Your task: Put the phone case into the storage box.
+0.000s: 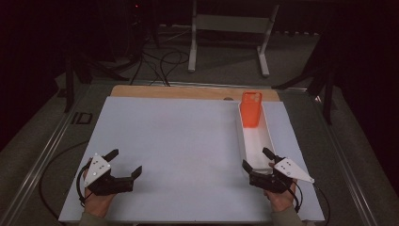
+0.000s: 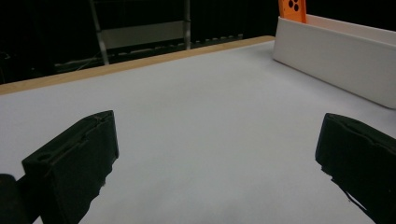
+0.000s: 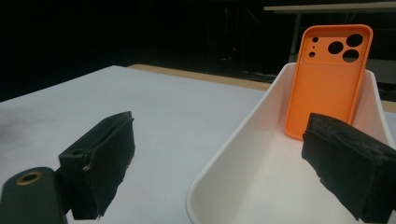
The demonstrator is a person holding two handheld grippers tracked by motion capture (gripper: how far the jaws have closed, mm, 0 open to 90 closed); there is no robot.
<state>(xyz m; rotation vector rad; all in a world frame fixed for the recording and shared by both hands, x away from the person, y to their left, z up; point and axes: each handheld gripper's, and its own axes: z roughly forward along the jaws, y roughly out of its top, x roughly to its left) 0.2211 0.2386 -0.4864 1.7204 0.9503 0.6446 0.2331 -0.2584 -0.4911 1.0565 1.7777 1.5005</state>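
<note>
An orange phone case (image 1: 251, 108) leans upright against the far end of a long white tray (image 1: 268, 133) at the table's right side. Its camera cut-outs show in the right gripper view (image 3: 328, 79). My right gripper (image 1: 257, 158) hovers open at the tray's near end, one jaw over the tray (image 3: 224, 161) and one outside it. My left gripper (image 1: 124, 163) rests open near the table's front left, nothing between its jaws. The tray's side wall (image 2: 336, 56) and the case's top (image 2: 293, 9) appear far right in the left gripper view.
A white sheet (image 1: 179, 150) covers the table, with a wooden strip (image 1: 188, 92) along the far edge. Beyond the table stand a metal frame (image 1: 230, 33) and cables (image 1: 160, 61) on the floor.
</note>
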